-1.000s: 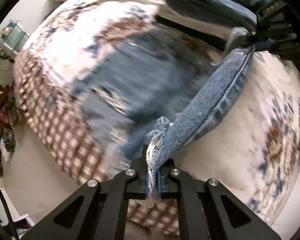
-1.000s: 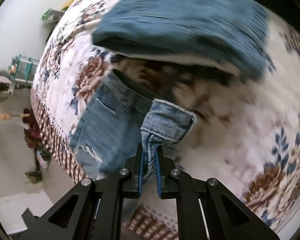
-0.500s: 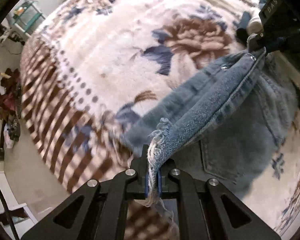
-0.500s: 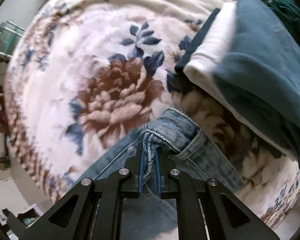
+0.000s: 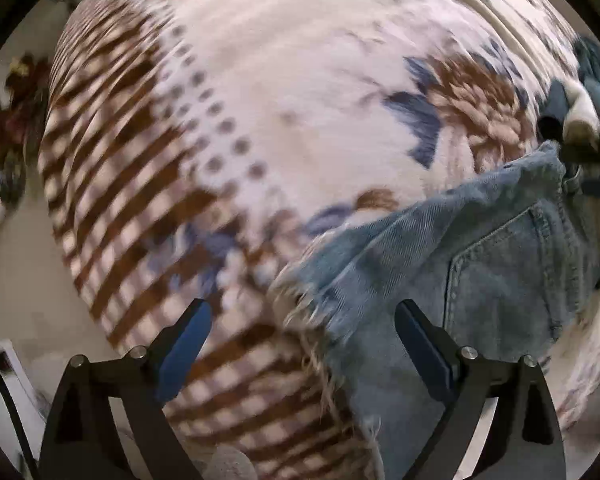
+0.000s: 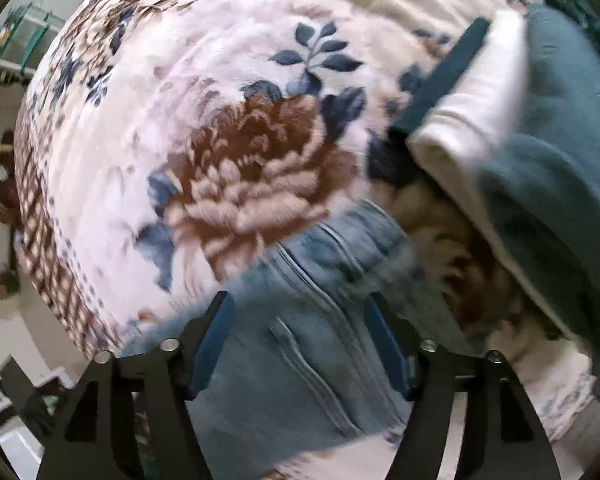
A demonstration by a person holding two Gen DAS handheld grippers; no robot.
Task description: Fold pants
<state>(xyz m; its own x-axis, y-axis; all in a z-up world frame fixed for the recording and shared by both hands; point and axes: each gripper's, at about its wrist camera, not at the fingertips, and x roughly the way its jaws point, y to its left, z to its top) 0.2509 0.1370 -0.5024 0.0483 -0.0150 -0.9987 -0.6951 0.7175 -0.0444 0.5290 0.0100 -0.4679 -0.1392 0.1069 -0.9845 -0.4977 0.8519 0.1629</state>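
Item: light-blue frayed denim pants (image 5: 480, 280), lying on floral plush blanket (image 5: 300, 80) | left hand-held gripper (image 5: 302, 330): fingers apart, frayed hem between | right hand-held gripper (image 6: 298, 330): apart, over waistband | long axis: hem-to-waist, left-right.

Left gripper (image 5: 300, 322) and right gripper (image 6: 298, 314) both gape wide — each poised just above the jeans (image 5: 480, 280), gripping nothing.

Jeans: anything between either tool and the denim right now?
Nothing visible. The jeans lie flat on the floral blanket, directly under the open left tool and the open right tool. The folded stack sits apart.
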